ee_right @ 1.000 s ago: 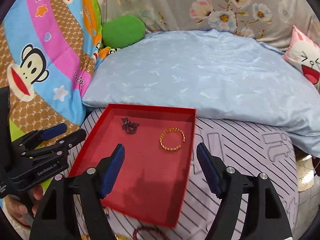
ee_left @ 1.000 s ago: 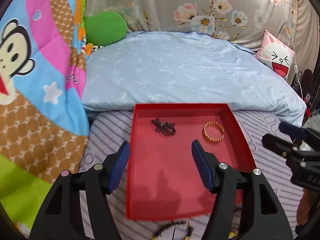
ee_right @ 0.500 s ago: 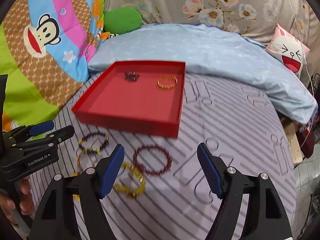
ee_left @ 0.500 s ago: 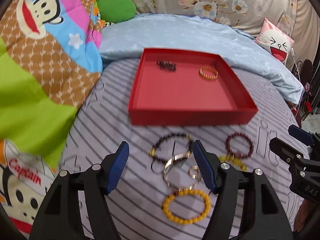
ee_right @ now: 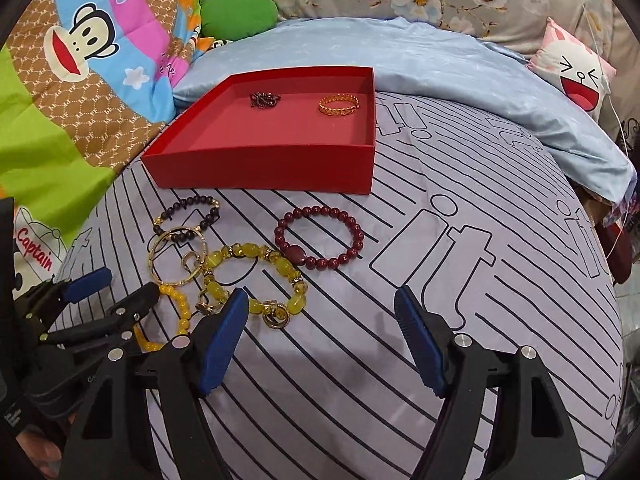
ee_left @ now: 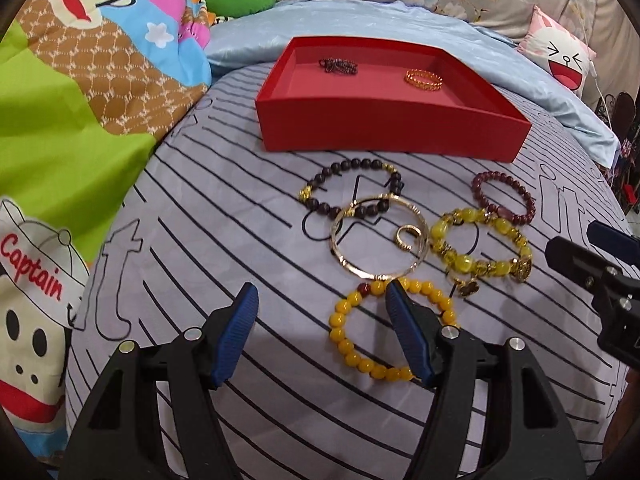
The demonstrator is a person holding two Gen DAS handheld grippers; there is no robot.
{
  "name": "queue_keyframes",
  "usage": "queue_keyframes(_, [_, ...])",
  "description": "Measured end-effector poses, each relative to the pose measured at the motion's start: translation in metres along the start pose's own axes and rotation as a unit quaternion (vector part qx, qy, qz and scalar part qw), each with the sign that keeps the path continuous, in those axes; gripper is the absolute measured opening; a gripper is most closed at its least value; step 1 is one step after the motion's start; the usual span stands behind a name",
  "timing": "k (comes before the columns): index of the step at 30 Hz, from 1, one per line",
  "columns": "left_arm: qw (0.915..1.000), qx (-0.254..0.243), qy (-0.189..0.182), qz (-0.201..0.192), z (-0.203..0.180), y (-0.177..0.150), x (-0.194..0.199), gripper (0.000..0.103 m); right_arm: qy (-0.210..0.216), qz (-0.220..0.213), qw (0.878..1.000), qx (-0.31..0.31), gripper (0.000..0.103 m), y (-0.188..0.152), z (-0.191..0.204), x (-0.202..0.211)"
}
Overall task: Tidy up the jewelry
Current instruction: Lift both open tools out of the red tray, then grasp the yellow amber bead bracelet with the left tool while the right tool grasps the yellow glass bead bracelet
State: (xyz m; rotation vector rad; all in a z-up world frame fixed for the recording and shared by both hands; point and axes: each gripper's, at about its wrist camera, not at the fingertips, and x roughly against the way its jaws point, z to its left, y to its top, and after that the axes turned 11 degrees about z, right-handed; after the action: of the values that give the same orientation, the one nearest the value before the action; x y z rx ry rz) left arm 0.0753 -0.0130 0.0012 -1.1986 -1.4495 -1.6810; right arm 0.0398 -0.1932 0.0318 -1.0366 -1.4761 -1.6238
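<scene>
Left view – grip: your left gripper hangs wide open, holding nothing; lower it squarely over the amber beads just below, one finger inside the loop.
Left view – goal: red tray, shallow card walls, already holds a gold ring.
Right view – grip: your right gripper is spread and empty above bare striped sheet.
Right view – textures: maroon bracelet lies near the tray; smooth round beads roll, so pinch firmly.

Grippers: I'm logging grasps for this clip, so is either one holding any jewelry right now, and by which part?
Nothing is held. The left gripper and right gripper are both open and empty above the striped bedsheet.
</scene>
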Motion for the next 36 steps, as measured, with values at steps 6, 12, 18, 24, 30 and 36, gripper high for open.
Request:
queue_keyframes(6, [1.0, -0.003, -0.004, -0.008, 0.002, -0.005, 0.0, 0.059, -0.001, 0.006, 1.0, -0.004, 0.065, 0.008, 0.001, -0.013])
queue_keyframes(12, [0.9999, -0.002, -0.006, -0.014, 0.002, -0.008, 0.002, 0.049, 0.003, 0.024, 1.0, -0.004, 0.046, 0.009, 0.005, -0.027])
queue_keyframes(18, [0.9997, -0.002, -0.014, -0.018, 0.003, -0.01, 0.003, 0.035, -0.003, 0.026, 1.0, 0.006, 0.035, 0.005, 0.012, -0.033])
queue_keyframes(24, [0.9995, -0.001, -0.028, -0.011, 0.003, -0.008, 0.005, 0.015, -0.002, 0.026, 1.0, 0.013, 0.017, 0.005, 0.015, -0.033])
queue_keyframes(30, [0.9993, 0.0, -0.038, -0.004, 0.003, -0.009, 0.005, 0.007, -0.002, 0.031, 0.999, 0.024, 0.009, 0.002, 0.02, -0.03])
queue_keyframes(36, [0.9991, 0.005, -0.042, 0.004, 0.004, -0.01, 0.008, 0.007, 0.011, 0.025, 0.999, 0.021, 0.009, 0.001, 0.019, -0.019])
